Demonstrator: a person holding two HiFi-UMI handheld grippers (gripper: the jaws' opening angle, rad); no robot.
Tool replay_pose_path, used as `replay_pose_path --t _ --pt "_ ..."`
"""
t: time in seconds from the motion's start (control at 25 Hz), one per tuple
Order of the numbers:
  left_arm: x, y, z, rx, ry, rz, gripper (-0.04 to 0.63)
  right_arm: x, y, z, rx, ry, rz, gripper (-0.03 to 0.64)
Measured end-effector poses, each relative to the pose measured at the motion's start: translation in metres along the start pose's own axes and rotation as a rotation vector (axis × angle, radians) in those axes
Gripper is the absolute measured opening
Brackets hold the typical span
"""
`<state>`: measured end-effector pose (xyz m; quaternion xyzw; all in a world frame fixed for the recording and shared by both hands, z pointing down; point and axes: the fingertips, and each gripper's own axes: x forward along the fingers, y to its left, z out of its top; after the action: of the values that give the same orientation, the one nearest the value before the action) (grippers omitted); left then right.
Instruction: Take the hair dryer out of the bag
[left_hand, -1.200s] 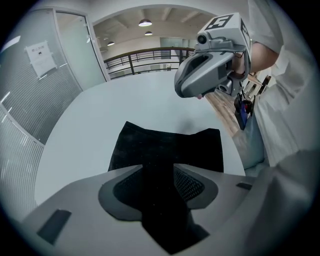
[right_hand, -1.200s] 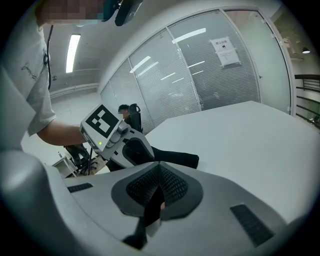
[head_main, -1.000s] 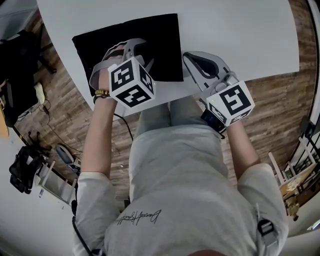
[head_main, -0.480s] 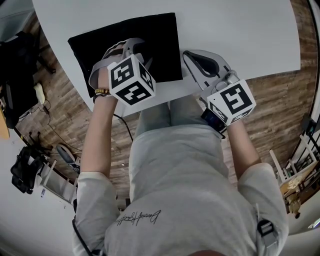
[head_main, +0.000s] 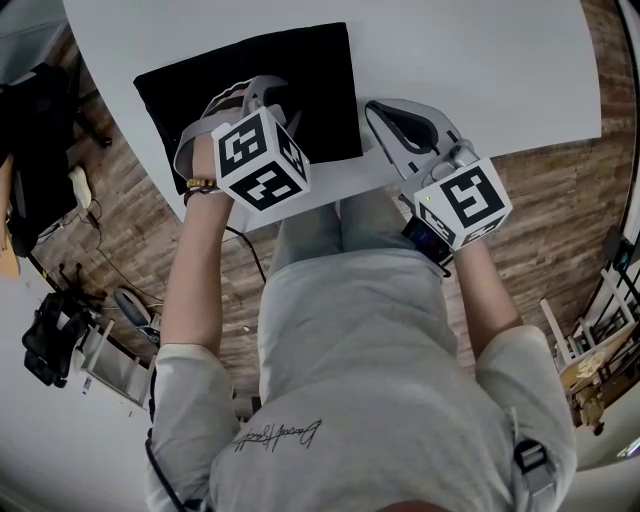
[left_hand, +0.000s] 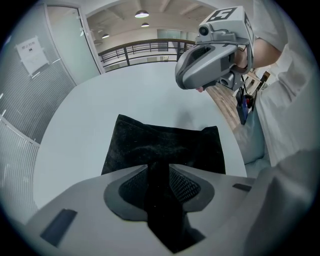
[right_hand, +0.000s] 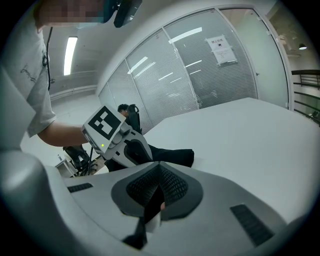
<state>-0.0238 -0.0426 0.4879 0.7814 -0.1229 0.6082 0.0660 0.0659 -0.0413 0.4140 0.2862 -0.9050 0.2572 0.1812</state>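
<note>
A flat black bag (head_main: 300, 70) lies on the white table (head_main: 480, 70), near its front edge. No hair dryer shows anywhere. My left gripper (head_main: 268, 92) points steeply down over the near part of the bag (left_hand: 165, 142). In the left gripper view its jaws (left_hand: 160, 175) are closing, and black bag cloth fills the narrow gap between them. My right gripper (head_main: 380, 113) hangs just right of the bag, above the table's front edge. It is shut (right_hand: 159, 187) and holds nothing. It also shows in the left gripper view (left_hand: 183, 82), and the left gripper in the right gripper view (right_hand: 142, 156).
The table's curved front edge (head_main: 330, 195) runs just below both grippers, with the person's lap behind it. A wooden floor, a black chair (head_main: 40, 130) and loose gear (head_main: 50, 340) lie to the left. Glass partitions (right_hand: 200, 75) stand past the table.
</note>
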Motion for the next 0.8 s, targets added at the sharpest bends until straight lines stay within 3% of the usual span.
replay_pose_path --t 0.08,0.6,0.8 --pt "-0.002 0.005 -0.002 -0.003 0.001 0.041 0.017 0.000 -0.001 0.000 0.006 -0.001 -0.003 0.023" --pt "-0.024 0.010 -0.002 -0.038 -0.066 0.057 0.017 0.002 -0.006 -0.003 0.007 0.011 -0.008 0.023" --pt "-0.037 0.009 0.001 -0.052 -0.105 0.047 0.017 0.006 -0.009 -0.003 -0.040 0.027 -0.007 0.023"
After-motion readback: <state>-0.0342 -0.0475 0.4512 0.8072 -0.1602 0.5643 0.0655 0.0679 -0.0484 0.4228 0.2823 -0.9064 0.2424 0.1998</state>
